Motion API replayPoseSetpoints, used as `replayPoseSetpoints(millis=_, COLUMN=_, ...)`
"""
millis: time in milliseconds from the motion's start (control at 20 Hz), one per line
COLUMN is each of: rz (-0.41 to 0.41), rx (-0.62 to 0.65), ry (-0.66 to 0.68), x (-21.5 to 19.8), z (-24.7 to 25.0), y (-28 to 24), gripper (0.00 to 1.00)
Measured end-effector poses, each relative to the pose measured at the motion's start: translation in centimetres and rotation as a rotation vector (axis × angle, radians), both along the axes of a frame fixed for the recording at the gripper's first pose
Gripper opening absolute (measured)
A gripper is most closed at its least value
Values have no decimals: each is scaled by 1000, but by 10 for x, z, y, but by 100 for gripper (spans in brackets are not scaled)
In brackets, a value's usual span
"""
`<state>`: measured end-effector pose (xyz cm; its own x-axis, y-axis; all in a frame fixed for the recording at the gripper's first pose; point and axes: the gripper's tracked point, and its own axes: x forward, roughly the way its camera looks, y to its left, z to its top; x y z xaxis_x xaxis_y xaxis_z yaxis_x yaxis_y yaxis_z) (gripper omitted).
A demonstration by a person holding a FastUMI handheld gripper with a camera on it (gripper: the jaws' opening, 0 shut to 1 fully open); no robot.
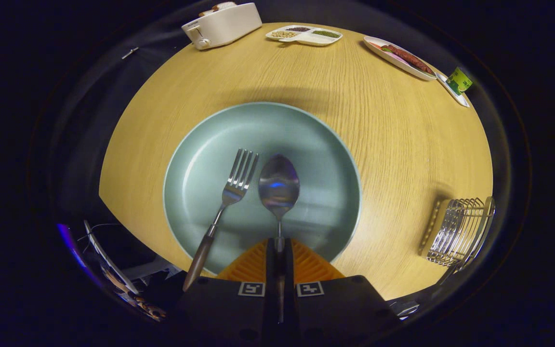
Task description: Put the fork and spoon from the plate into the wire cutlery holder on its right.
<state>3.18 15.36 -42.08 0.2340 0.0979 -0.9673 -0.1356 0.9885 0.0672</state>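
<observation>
The round wooden table (393, 144) carried everything, and the pale green plate (200, 159) sat at its near middle, the largest thing on it. Well off to the right, near the table's edge, stood the wire cutlery holder (458, 231), with bare wood between it and the plate. At the far edge sat a white toaster (222, 24), a divided snack tray (305, 35) and a long dish of sausages (400, 57), all well clear of the work.

On the plate the fork (231, 193) lay just left of the spoon (279, 185), tines pointing far, its dark handle reaching over the near rim. The two were close but apart.

The gripper (280, 250) had its fingers closed nearly together on the spoon's thin handle, which ran down the narrow gap between them; both appeared to press on it, the bowl sticking out ahead over the plate.

The risks followed from that hold, as I judged it. The grip sat far back on a slim, smooth handle with the heavy bowl out front, so the spoon could pivot or slide out on the way over. A sideways start might knock the fork, being so near. The holder's openings looked narrow, so a tilted spoon might catch on the wire, or push the light basket toward the table's edge.
</observation>
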Motion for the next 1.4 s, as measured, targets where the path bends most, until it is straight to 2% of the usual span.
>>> replayPoseSetpoints(millis=100, rz=-26, rx=26, ry=4, x=0, z=8, y=-4, gripper=9)
replayPoseSetpoints(millis=300, rz=18, rx=27, ry=-37, x=2, z=38, y=-22, gripper=9)
replayPoseSetpoints(millis=400, rz=6, rx=57, ry=-53, x=2, z=58, y=-30, gripper=9)
replayPoseSetpoints(millis=650, rz=-61, rx=148, ry=-67, x=-7, z=102, y=-54, gripper=9)
replayPoseSetpoints(millis=800, rz=-91, rx=158, ry=-88, x=-13, z=129, y=-85, gripper=9)
replayPoseSetpoints(millis=950, rz=-161, rx=189, ry=-111, x=-18, z=153, y=-117, gripper=9)
replayPoseSetpoints(millis=1400, rz=-282, rx=178, ry=-105, x=-43, z=171, y=-202, gripper=9)
